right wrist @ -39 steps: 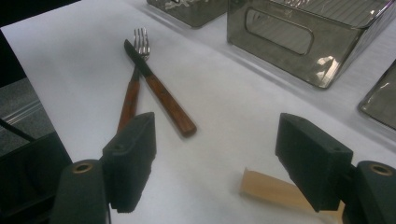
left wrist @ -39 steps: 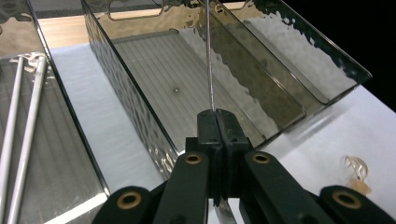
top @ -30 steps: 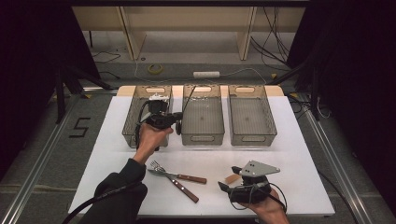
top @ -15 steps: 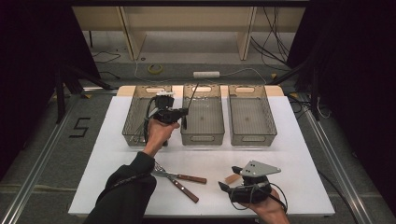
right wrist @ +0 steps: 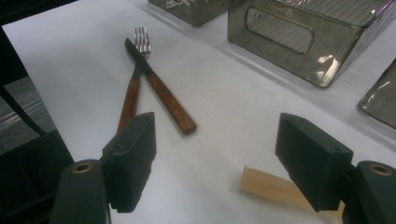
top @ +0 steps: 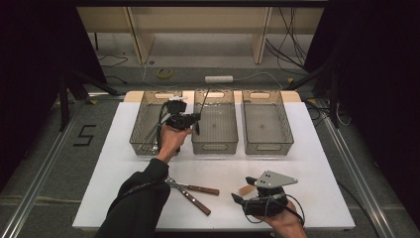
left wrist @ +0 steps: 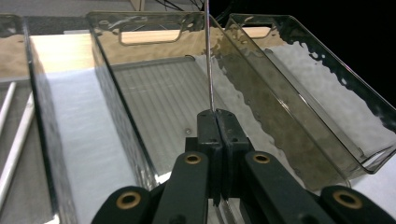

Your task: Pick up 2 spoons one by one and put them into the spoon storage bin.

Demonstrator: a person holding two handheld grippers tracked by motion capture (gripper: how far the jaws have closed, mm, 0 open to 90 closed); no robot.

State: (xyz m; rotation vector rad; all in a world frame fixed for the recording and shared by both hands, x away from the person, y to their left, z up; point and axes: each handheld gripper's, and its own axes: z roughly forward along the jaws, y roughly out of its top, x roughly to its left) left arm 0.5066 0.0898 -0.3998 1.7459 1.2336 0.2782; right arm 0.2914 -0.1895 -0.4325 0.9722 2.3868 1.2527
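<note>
Leftward claw (top: 197, 119) had drifted from the left bin (top: 148, 130) toward the middle bin (top: 214, 126), clamped on a thin rod (left wrist: 208, 56).
Rod stood upright above its jaws, over the middle bin; a tilt could have snagged the wall. Right claw (right wrist: 219, 158) gaped, empty.

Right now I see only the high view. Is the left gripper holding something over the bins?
Observer: Yes. The left gripper is shut on a thin metal rod that sticks out over the middle bin.
Operator: Is the right gripper open?
Observer: Yes, the right gripper is open and grips nothing. A wooden block lies on the table, partly behind one jaw.
Operator: How do the fork and knife lie?
Observer: The knife lies across the fork, on top of it.
</note>
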